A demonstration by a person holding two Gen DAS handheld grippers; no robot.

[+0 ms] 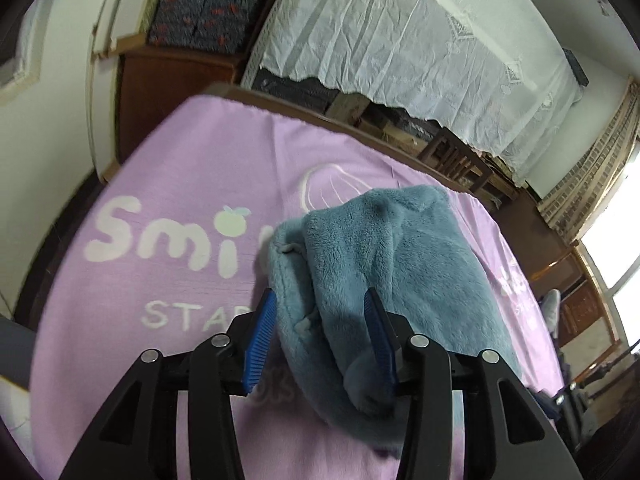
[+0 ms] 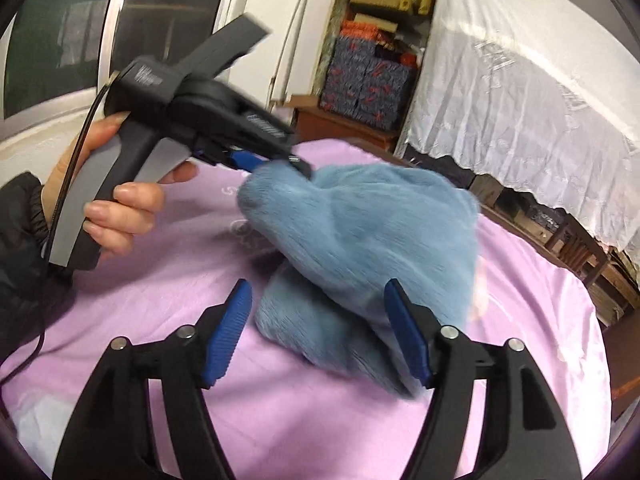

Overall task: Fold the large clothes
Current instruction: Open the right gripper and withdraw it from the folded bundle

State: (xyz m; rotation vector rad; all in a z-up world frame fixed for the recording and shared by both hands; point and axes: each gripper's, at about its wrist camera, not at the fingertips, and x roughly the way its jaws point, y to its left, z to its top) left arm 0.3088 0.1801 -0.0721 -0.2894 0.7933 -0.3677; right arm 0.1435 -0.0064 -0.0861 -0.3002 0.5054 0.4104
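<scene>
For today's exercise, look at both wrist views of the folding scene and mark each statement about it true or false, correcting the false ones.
1. The blue fleece garment lies on a purple cloth. True.
2. The right gripper is clamped shut on the garment. False: its jaws stand open, the pads not pressing on the fleece.
3. The purple cloth carries white lettering. True.
4. A hand holds the left gripper's handle. True.
5. The garment is spread out flat in one layer. False: it is bunched up and folded over itself.
</scene>
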